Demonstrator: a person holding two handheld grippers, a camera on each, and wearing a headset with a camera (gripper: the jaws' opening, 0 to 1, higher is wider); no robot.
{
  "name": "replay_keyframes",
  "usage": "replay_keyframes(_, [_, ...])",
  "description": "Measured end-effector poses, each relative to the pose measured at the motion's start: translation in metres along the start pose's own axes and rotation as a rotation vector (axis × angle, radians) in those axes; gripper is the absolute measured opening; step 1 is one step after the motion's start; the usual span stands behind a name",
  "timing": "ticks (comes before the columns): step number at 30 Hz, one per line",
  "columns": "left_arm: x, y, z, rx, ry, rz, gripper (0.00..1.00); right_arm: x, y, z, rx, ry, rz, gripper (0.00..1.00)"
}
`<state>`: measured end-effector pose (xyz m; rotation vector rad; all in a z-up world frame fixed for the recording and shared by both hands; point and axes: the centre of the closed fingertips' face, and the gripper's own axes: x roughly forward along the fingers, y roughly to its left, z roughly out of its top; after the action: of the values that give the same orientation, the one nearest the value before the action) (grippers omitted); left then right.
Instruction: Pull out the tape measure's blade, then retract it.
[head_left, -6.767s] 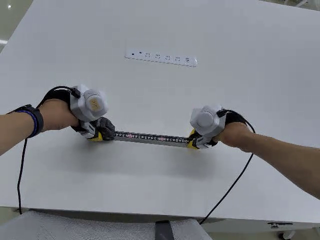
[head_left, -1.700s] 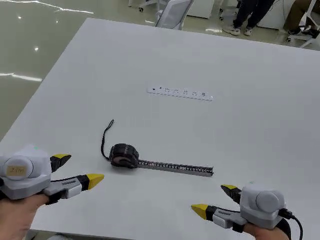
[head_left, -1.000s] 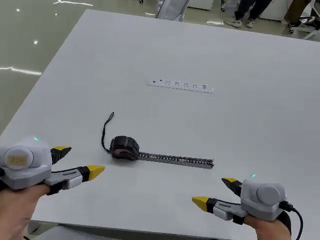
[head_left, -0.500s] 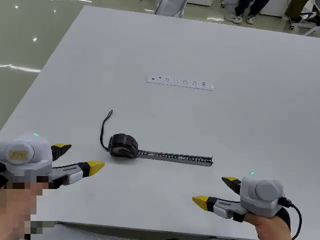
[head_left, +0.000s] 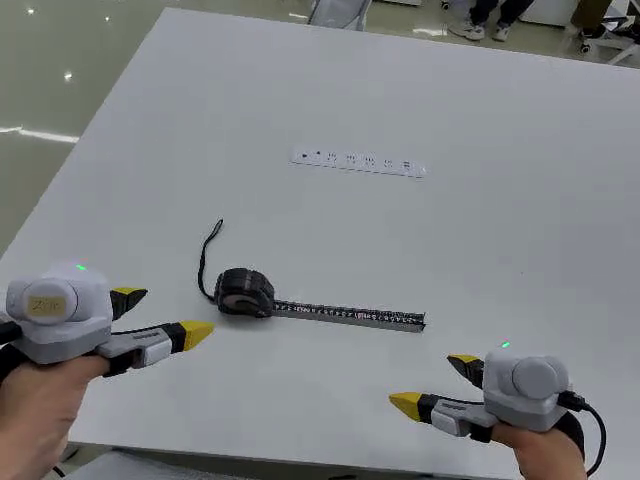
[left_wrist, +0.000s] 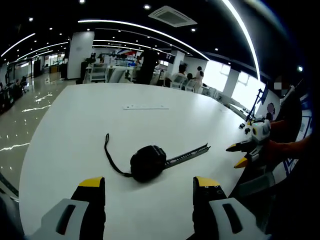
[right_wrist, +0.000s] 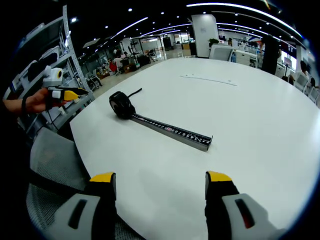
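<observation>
"What are you working over?"

"You've got a wide white bench (head_left: 520, 230) in front of you, with a plain matte top."

"And what's lying on it?"

"Two things. On your near left is the tape measure (head_left: 246, 291), its round black case resting on the surface. Its blade (head_left: 350, 316) is drawn out to the right and lies flat on the bench with the markings up. A thin black strap (head_left: 205, 262) curls from the left of the case toward the far side. Well beyond the tape measure, you'll see a slim white power strip (head_left: 358, 162) lying flat, roughly parallel to the blade."
</observation>
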<state>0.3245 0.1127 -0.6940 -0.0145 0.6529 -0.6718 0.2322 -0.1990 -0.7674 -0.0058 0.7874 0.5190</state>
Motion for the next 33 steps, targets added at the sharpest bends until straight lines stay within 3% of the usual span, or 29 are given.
replay_keyframes(15, [0.01,0.002,0.0,-0.011,0.017,0.005,0.68,0.004,-0.011,0.002,0.003,0.009,-0.002,0.72])
replay_keyframes(27, [0.021,-0.002,0.006,-0.014,0.016,0.002,0.68,0.006,-0.021,0.007,-0.006,0.015,-0.006,0.71])
replay_keyframes(28, [0.031,-0.008,0.005,-0.034,0.025,0.0,0.68,0.006,-0.032,0.01,-0.007,0.014,-0.013,0.7])
replay_keyframes(33, [0.039,-0.008,0.006,-0.082,0.026,0.016,0.68,0.01,-0.039,0.01,-0.004,0.022,-0.014,0.69])
